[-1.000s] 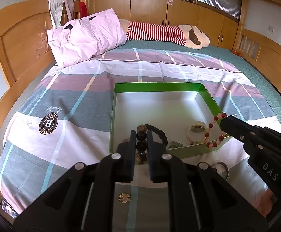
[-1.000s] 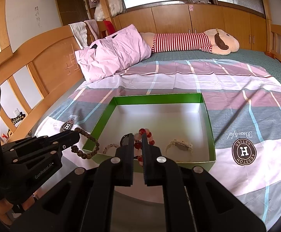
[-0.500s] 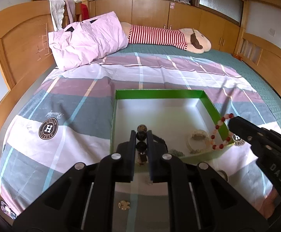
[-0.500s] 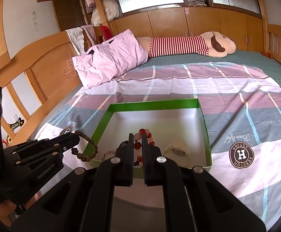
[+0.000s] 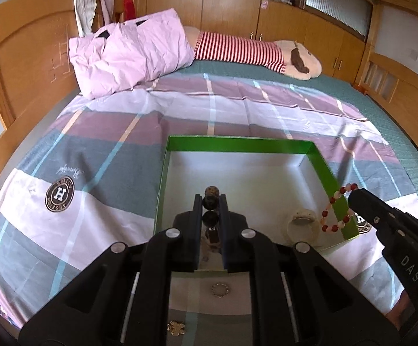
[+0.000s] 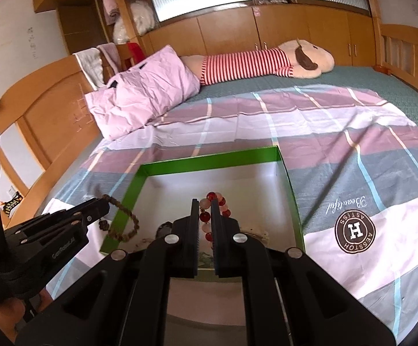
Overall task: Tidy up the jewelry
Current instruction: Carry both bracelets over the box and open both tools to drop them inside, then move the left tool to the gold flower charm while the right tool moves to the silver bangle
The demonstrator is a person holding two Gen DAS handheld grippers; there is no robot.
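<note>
**Green-rimmed box waits for two bracelets**

Dark wooden beads sit clenched in the left gripper (image 5: pixel 211 201), the brown bead bracelet (image 6: pixel 124 221) dangling over the box's left wall. The right gripper (image 6: pixel 205 210) is clamped on the red-and-white bead bracelet (image 6: pixel 215 207), which hangs above the green box (image 5: pixel 237 143) on the bed. Best practice, I judge: lower each loop well inside the walls before opening the jaws, apart from the pale bangle (image 5: pixel 302 222) on the box floor. A small ring (image 5: pixel 220 290) and a gold charm (image 5: pixel 175 328) lie on the bedspread near the box.
</note>
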